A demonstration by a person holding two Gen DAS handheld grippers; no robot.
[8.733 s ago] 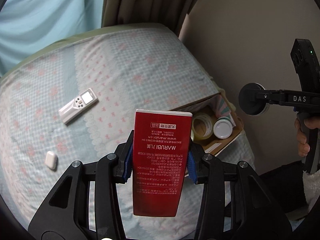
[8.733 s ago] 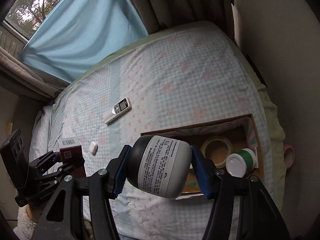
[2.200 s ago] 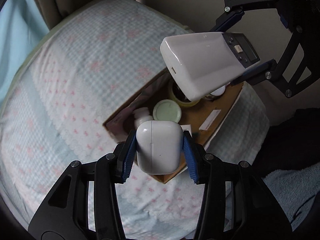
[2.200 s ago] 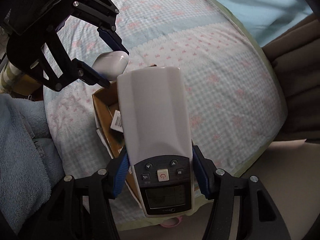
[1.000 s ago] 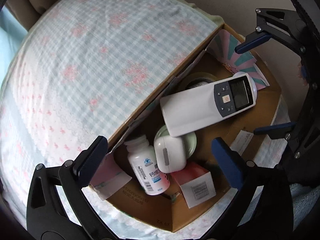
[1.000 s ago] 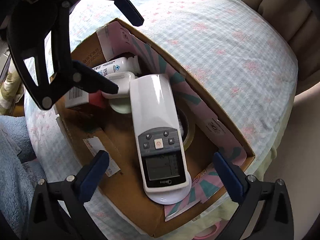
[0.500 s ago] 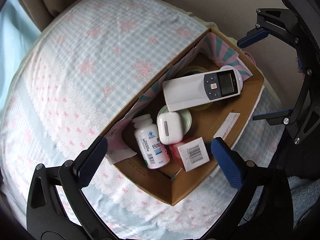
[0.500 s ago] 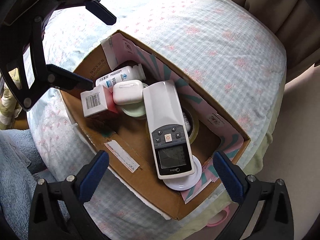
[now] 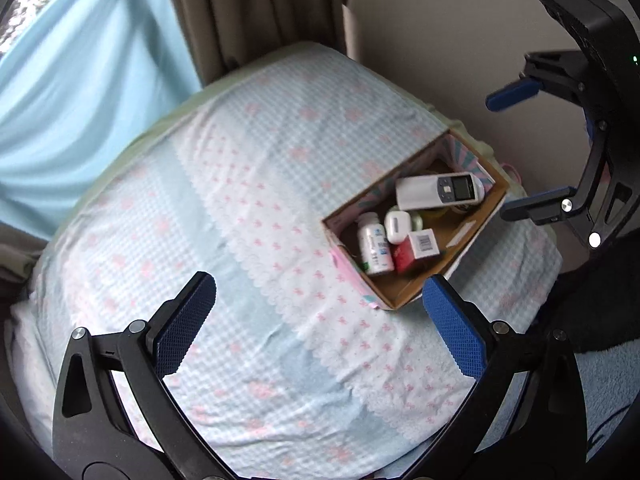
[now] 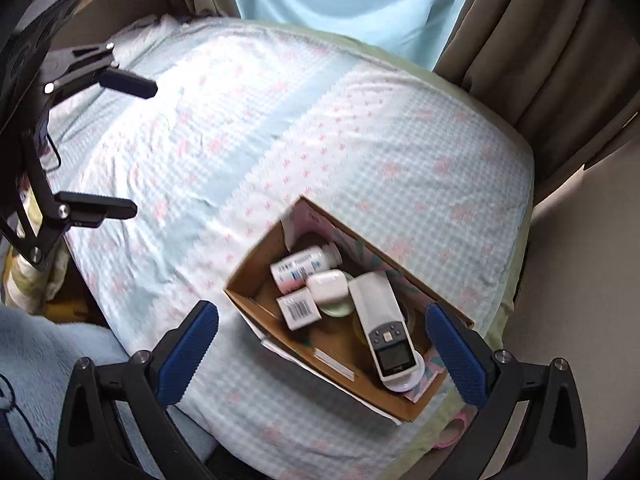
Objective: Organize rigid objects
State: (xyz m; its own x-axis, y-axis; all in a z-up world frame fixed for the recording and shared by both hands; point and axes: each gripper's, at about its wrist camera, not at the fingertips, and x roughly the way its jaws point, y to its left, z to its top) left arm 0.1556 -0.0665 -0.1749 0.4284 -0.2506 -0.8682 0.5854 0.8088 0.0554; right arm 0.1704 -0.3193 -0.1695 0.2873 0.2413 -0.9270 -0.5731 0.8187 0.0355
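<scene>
Jaws spread wide on left gripper point(image 9: 316, 320) and right gripper point(image 10: 322, 348), both empty. Just beyond them, cardboard box point(image 9: 404, 300) on bed point(image 9: 240, 200) holds remote point(image 9: 438, 191), bottle point(image 9: 374, 242), earbud case point(image 9: 398, 224); gathered, apparently finished.

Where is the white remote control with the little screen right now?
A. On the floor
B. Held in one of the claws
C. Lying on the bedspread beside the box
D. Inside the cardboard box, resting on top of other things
D: the remote control lies inside the cardboard box, propped over other items, and both claws are open and empty.
</scene>
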